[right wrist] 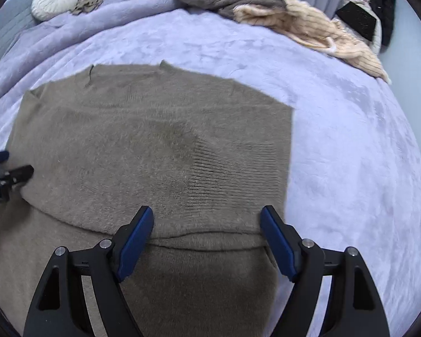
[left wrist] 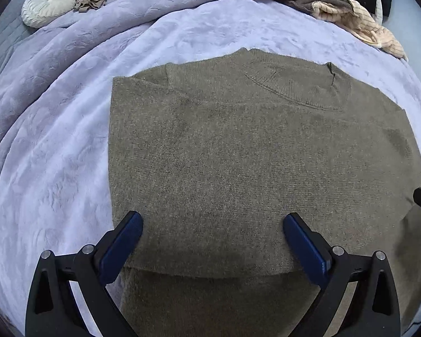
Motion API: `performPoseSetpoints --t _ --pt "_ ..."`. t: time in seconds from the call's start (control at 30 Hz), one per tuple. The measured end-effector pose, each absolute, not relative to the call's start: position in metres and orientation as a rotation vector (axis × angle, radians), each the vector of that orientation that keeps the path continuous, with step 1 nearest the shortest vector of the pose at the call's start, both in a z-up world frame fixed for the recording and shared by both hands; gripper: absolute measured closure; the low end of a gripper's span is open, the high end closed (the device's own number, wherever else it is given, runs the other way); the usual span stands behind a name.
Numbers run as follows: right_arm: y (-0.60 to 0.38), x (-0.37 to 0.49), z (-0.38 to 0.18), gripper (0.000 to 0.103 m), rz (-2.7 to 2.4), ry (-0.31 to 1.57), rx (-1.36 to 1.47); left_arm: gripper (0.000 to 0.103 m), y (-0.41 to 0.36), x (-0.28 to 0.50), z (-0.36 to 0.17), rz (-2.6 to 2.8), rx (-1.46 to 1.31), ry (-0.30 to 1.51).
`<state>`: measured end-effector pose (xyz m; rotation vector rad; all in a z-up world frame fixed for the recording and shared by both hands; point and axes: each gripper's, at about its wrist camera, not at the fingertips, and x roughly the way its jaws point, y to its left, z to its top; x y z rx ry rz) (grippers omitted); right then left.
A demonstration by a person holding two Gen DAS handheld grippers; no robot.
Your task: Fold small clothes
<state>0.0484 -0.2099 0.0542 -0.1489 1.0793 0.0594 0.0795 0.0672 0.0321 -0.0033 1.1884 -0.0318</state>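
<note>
An olive-brown knit sweater (left wrist: 238,154) lies flat on the lilac blanket, neckline at the far side, its sleeves folded in and a fold edge running across the near part. It also shows in the right wrist view (right wrist: 154,154). My left gripper (left wrist: 212,219) is open and empty, hovering over the sweater's near left part. My right gripper (right wrist: 207,213) is open and empty over the sweater's near right part, above the fold edge. The left gripper's fingertips (right wrist: 16,172) show at the left rim of the right wrist view.
The lilac fleece blanket (left wrist: 56,154) covers the bed. A heap of brown and cream clothes (right wrist: 280,14) lies at the far right edge. A round white cushion (left wrist: 47,4) and a small beige garment (left wrist: 91,0) lie at the far left. Dark items (right wrist: 376,19) sit beyond the bed.
</note>
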Motion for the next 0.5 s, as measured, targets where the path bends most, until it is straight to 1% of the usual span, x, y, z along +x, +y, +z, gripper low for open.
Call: performPoseSetpoints --t 0.13,0.27,0.33,0.5 --pt "-0.191 0.034 0.066 0.021 0.105 1.051 -0.110 0.001 0.055 0.074 0.043 -0.079 -0.023 1.158" --pt "-0.167 0.046 0.047 0.022 0.079 1.064 -0.165 0.000 0.041 0.077 0.017 -0.050 0.058 1.215" --pt "-0.174 0.052 0.029 0.022 0.071 1.129 -0.130 0.000 0.045 0.072 0.018 -0.063 0.043 1.206" --pt "-0.202 0.030 0.043 0.021 0.036 1.133 -0.012 0.000 0.052 0.054 0.030 -0.071 -0.006 1.205"
